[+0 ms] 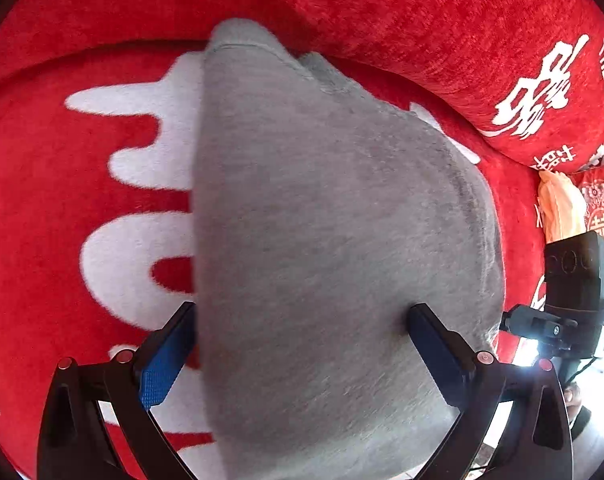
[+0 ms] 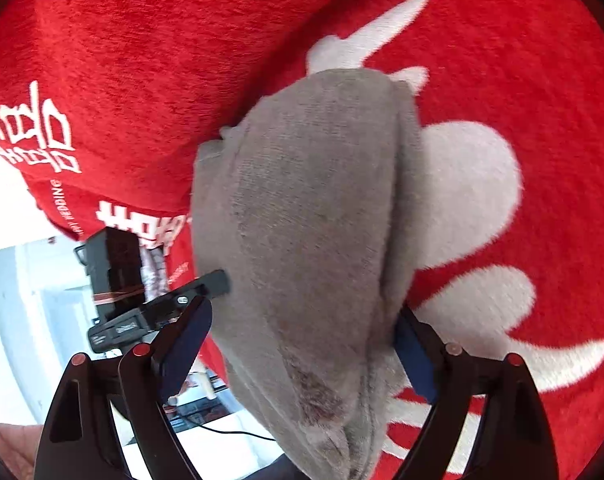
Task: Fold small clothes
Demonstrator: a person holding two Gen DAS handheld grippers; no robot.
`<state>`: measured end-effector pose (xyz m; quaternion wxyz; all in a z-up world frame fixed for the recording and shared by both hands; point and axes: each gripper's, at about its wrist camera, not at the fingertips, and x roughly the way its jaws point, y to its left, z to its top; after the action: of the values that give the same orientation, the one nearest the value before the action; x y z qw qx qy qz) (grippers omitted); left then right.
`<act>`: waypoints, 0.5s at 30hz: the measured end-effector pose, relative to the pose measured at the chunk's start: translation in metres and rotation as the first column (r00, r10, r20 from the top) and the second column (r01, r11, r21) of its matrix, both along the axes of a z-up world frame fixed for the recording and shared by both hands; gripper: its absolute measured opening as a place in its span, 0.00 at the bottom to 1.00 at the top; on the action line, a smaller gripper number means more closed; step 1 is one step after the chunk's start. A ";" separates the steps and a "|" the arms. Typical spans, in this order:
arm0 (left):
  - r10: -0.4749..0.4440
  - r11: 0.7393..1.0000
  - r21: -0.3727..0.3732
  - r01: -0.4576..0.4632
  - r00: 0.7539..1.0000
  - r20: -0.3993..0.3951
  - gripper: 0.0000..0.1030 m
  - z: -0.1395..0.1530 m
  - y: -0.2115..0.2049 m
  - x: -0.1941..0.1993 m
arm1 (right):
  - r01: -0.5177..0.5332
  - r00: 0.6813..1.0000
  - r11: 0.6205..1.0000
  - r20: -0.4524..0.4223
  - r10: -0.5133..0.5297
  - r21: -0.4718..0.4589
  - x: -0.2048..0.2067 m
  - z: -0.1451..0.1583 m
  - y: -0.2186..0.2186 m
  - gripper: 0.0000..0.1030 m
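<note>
A grey knit garment (image 1: pixel 322 220) lies on a red cover with white patterns, stretching away from the camera. My left gripper (image 1: pixel 302 332) is open, with its blue-padded fingers (image 1: pixel 161 364) spread to either side of the garment's near end. In the right wrist view the same grey garment (image 2: pixel 314 240) lies folded in layers, and my right gripper (image 2: pixel 302 344) is open, its fingers (image 2: pixel 181 340) straddling the cloth. The fingertips of both grippers are partly hidden by the fabric. My right gripper shows in the left wrist view (image 1: pixel 542 324) at the right edge.
A red cushion with white characters (image 1: pixel 502 60) stands behind the garment. A pale orange cloth (image 1: pixel 562 208) lies at the right. The left gripper's body (image 2: pixel 141 308) shows at the left of the right wrist view. The red cover's edge and a bright floor (image 2: pixel 21 280) are lower left.
</note>
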<state>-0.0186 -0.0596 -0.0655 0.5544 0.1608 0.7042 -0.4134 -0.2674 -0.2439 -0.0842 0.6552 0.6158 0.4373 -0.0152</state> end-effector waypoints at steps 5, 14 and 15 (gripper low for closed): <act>-0.012 1.000 0.006 0.012 0.999 0.030 1.00 -0.003 -0.016 -0.011 | 0.009 0.999 1.000 0.030 -0.010 0.022 0.010 -0.007 0.001 0.88; -0.006 1.000 -0.011 0.007 0.996 0.095 0.75 0.020 -0.006 -0.016 | 0.076 0.997 0.996 -0.014 -0.075 0.049 0.004 -0.012 0.005 0.39; -0.007 1.000 -0.018 0.009 0.995 0.100 0.66 0.023 -0.004 -0.016 | 0.075 0.997 0.996 0.007 -0.076 0.054 0.004 -0.008 0.006 0.38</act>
<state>-0.0351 -0.0641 -0.0426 0.5887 0.1790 0.6712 -0.4133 -0.2631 -0.2375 -0.0920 0.6394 0.6493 0.4110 -0.0255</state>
